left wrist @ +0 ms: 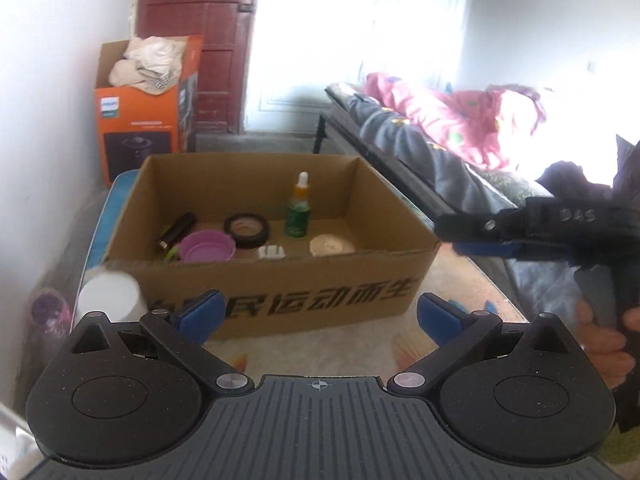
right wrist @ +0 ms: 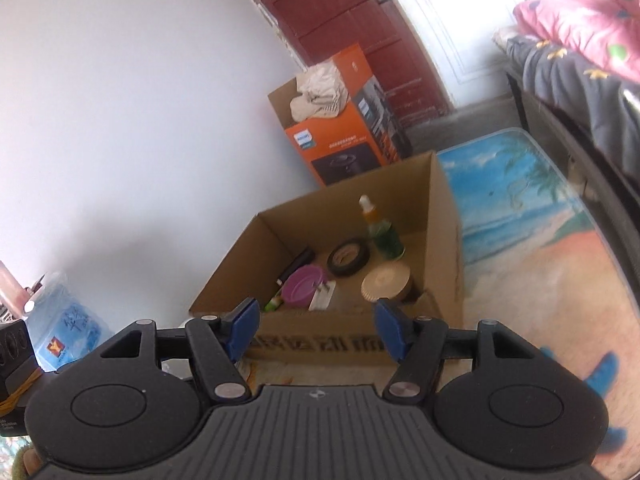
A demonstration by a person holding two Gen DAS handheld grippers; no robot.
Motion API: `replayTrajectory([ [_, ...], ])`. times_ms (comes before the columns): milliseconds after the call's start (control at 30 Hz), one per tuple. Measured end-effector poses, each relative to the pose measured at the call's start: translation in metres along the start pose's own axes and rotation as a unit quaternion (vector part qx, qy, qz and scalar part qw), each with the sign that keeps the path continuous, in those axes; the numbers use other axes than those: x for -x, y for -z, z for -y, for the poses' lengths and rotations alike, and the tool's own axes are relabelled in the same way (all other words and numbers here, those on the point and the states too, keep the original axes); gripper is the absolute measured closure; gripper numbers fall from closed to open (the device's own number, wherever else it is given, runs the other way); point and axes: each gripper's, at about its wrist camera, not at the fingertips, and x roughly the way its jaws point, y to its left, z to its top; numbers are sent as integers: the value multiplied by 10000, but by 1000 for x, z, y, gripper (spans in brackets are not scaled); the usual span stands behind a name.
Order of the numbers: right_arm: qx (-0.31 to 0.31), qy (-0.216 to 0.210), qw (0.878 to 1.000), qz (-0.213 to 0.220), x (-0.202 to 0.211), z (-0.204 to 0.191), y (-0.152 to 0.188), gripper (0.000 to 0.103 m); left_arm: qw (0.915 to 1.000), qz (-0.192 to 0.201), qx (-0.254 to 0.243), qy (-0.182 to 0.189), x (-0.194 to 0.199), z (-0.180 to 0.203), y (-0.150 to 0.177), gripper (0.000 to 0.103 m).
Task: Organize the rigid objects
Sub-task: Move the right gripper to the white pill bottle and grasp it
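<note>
White wall bounds the left, with a white cup [left wrist: 107,295] blurred at the table edge [right wrist: 560,264]. Centre, the open cardboard box [left wrist: 280,280] holds a purple bowl [left wrist: 207,245], tape ring [left wrist: 247,229] and dropper bottle [left wrist: 298,210]. Left gripper [left wrist: 318,314] and right gripper [right wrist: 316,330] gape empty before it

The left hand-held gripper [left wrist: 318,314] is hovering with jaws spread wide and nothing between them, facing a cardboard box [left wrist: 280,280] sitting on the desk [left wrist: 460,292]. Inside are lying a purple bowl [left wrist: 206,245], a tape ring [left wrist: 247,229], and a dropper bottle [left wrist: 298,212] standing upright. The right hand-held gripper [left wrist: 472,236] is reaching in beside the box.
</note>
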Motion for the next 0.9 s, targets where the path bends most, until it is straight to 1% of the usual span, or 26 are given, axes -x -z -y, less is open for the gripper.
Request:
replayTrajectory([
  [67,-56,-59,9999,-141,-9,-4,6,37,9999,110,94,-6,5,-5,5,0],
  [133,-113,-124,9995,-283,-20,-8,8,37,9997,233,81,-75,12,-11,11,0],
  [300,-239,-329,9970,-659,-45,-23,20,37,9957,499,53,-775,17,-29,21,0],
  [433,-306,-484,9942,-915,-65,-38,24,37,9916,542,220,-1154,13,-49,28,0],
  [533,-235,-586,9923,-1064,-80,-52,23,37,9878,443,305,-1464,5,-63,30,0],
  [633,-120,-710,9906,-1164,-96,-69,20,37,9856,349,404,-1602,-4,-76,31,1],
  [767,24,-833,9882,-1283,-120,-90,17,38,9847,312,534,-1626,-14,-91,31,5],
  [833,43,-900,9864,-1374,-135,-97,16,40,9845,297,603,-1617,-18,-96,32,8],
  [900,31,-964,9842,-1482,-148,-104,15,43,9848,232,695,-1577,-22,-104,33,15],
])
